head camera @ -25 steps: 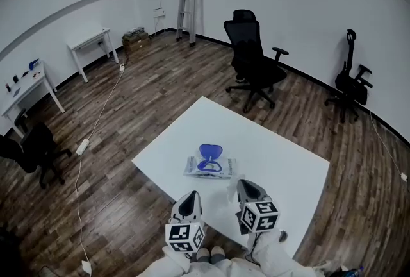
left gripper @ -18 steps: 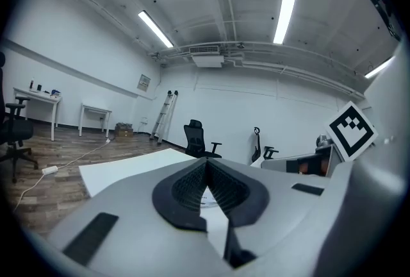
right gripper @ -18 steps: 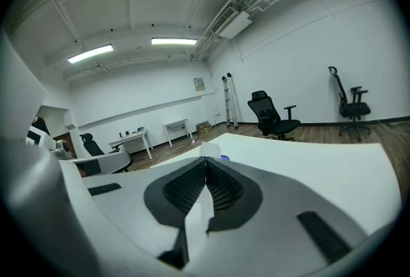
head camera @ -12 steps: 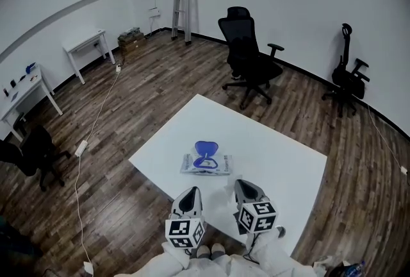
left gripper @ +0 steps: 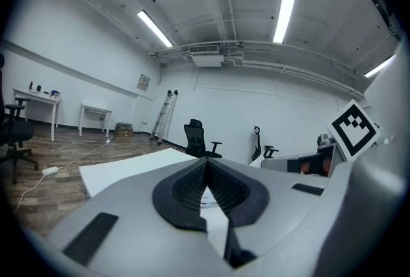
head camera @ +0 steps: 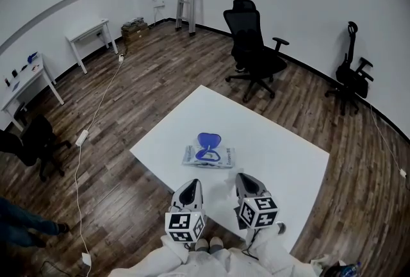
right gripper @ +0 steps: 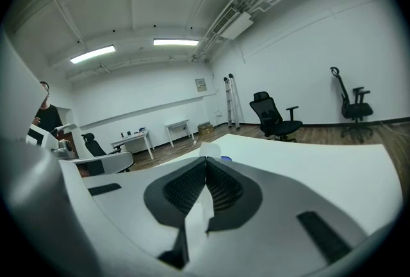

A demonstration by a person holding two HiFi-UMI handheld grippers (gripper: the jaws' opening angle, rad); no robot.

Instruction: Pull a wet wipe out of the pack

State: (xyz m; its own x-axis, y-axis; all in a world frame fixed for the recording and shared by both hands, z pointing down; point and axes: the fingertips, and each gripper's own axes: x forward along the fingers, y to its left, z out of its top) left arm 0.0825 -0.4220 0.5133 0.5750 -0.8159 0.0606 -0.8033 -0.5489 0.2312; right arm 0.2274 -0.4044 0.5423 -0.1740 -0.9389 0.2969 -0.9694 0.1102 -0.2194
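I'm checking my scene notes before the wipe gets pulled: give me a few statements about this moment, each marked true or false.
1. The white wet wipe pack lies on the white square table. True.
2. Its blue plastic lid is shut flat. False: it is flipped open.
3. The right gripper grips the pack. False: its fingers are together on nothing, short of the pack.
4. The left gripper has its fingers together. True.
5. A black office chair stands beyond the table. True.
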